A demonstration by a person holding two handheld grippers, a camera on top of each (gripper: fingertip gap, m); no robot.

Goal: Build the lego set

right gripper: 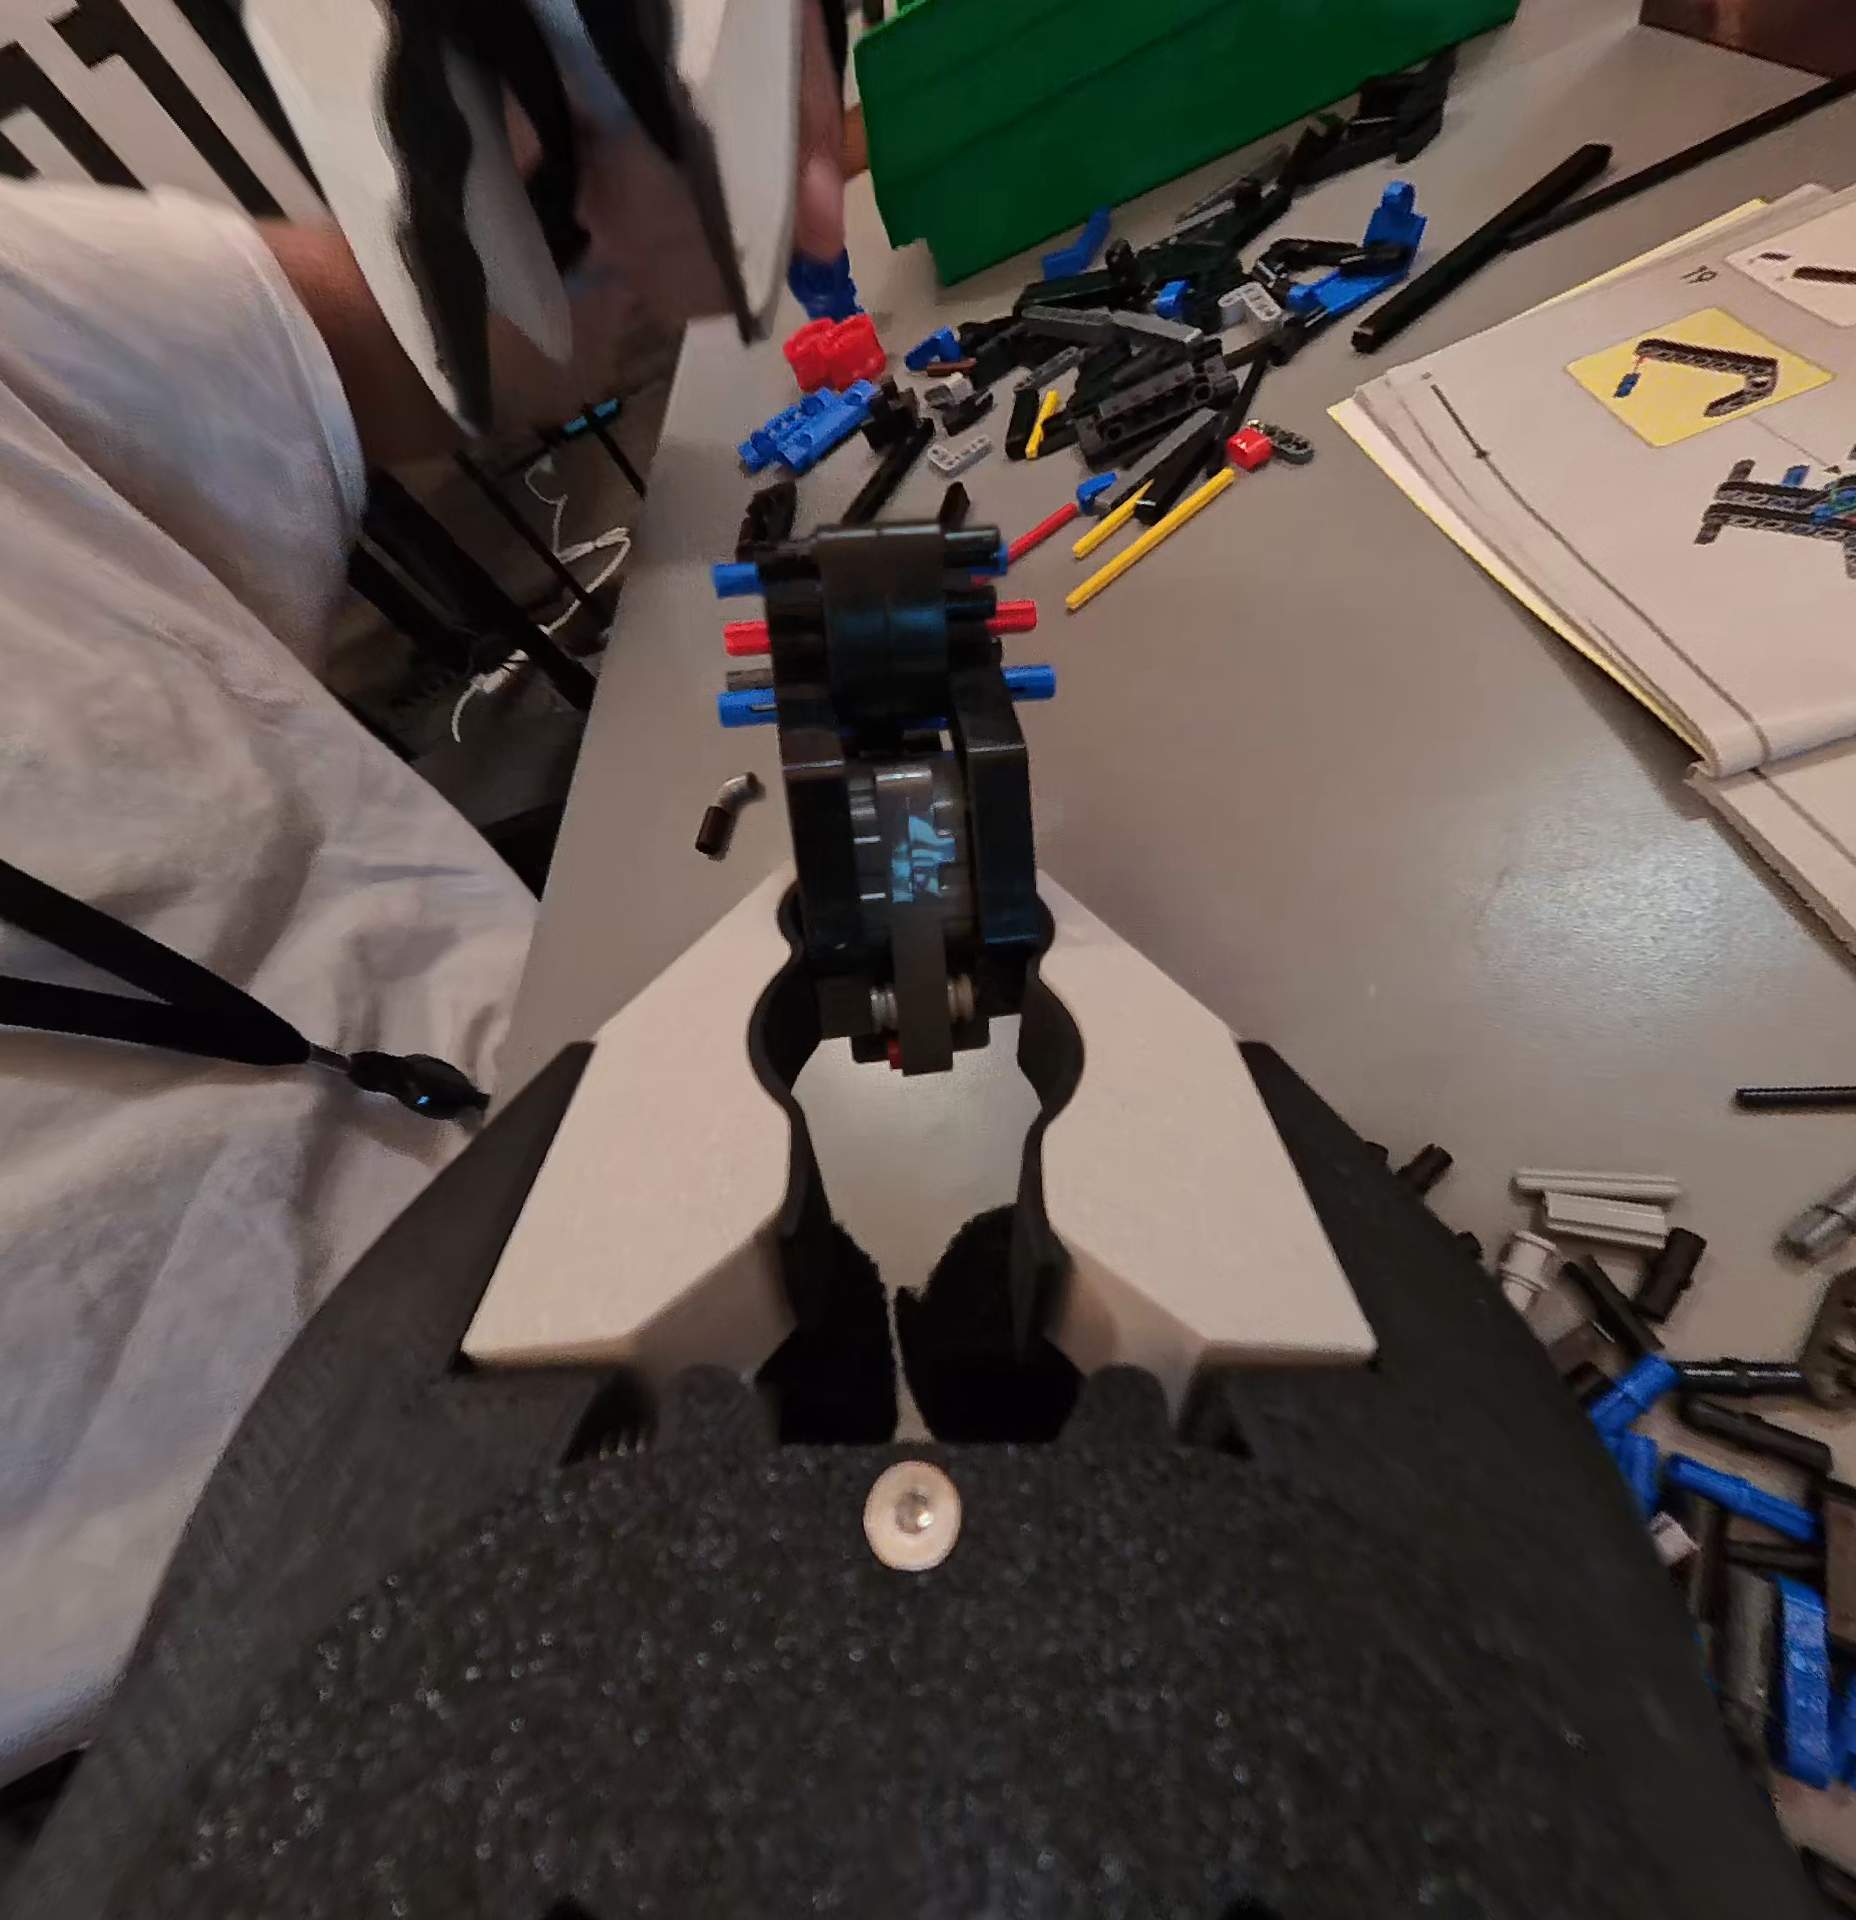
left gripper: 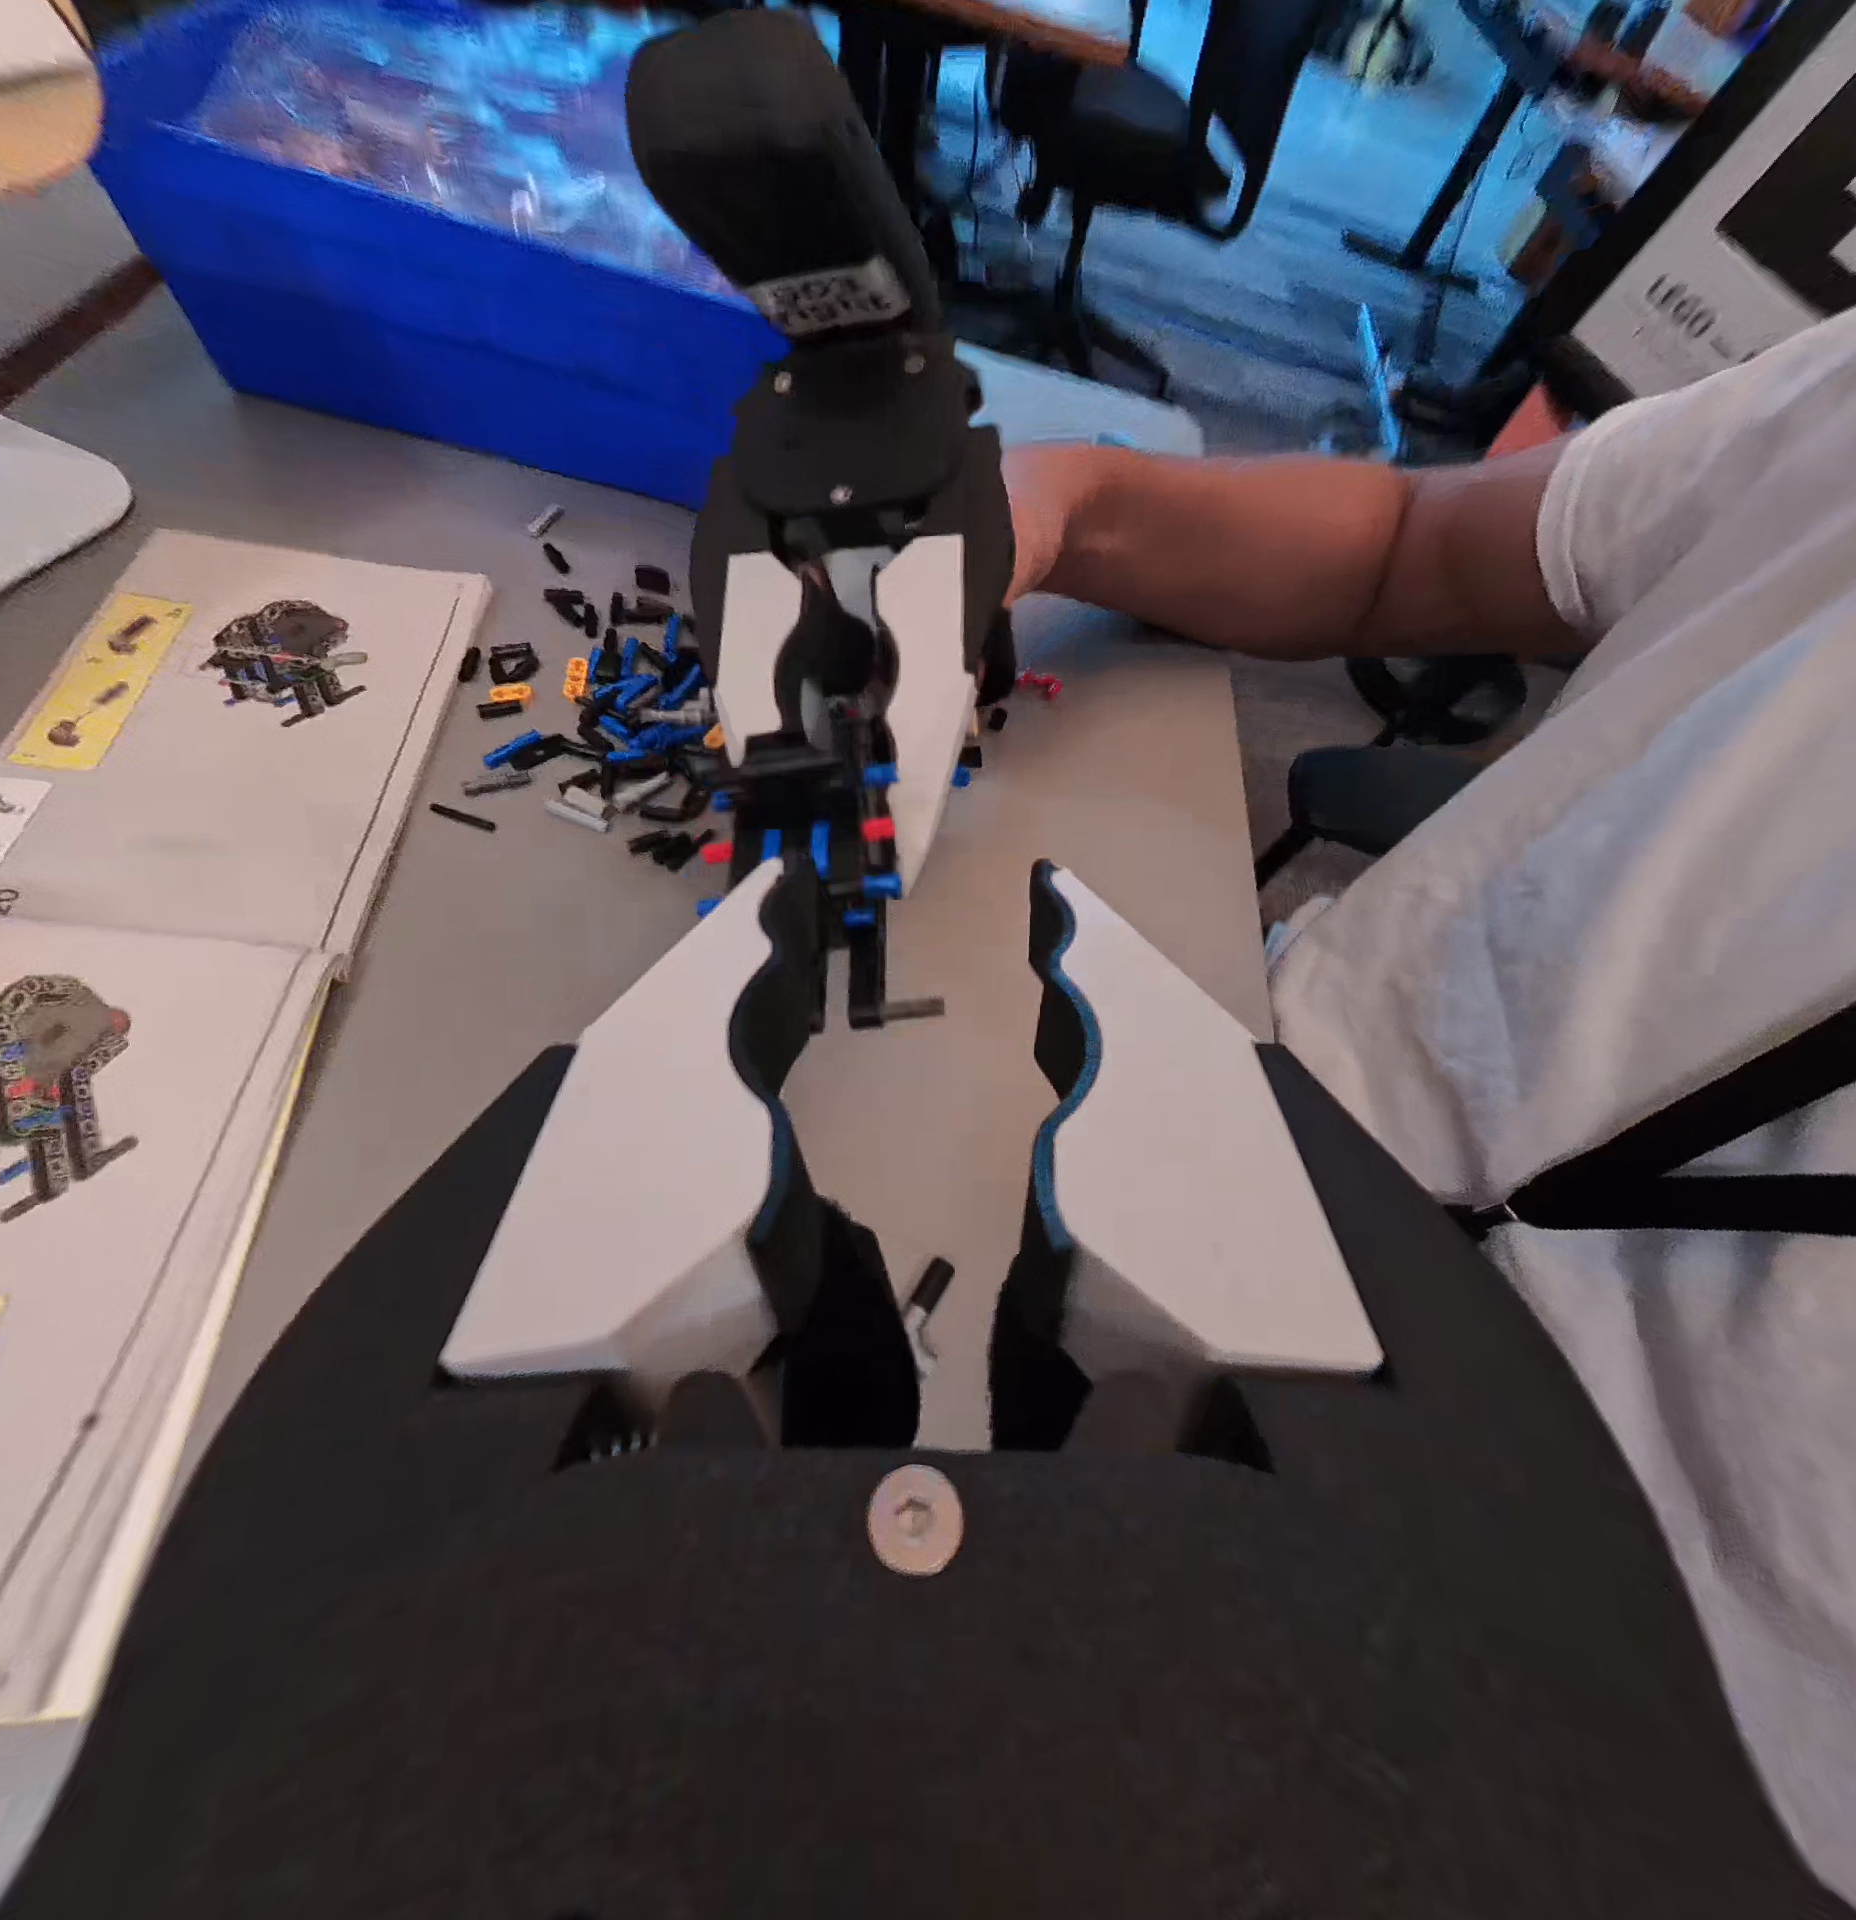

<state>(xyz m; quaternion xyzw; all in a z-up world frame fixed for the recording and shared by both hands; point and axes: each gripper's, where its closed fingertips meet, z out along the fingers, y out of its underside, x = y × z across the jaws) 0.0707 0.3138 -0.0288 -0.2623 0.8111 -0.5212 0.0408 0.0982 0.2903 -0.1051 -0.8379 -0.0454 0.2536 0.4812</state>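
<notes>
While right tool [right gripper: 908, 935] clamps lego assembly [right gripper: 882, 727], left tool [left gripper: 908, 894] spread beside it.

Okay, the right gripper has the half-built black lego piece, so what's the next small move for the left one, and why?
Probably close the left gripper on the near end of the black lego assembly. It is open and empty, one finger already beside that end, while the right gripper clamps the other end. A two-sided hold would likely steady the assembly for the next piece from the loose pieces.
</notes>
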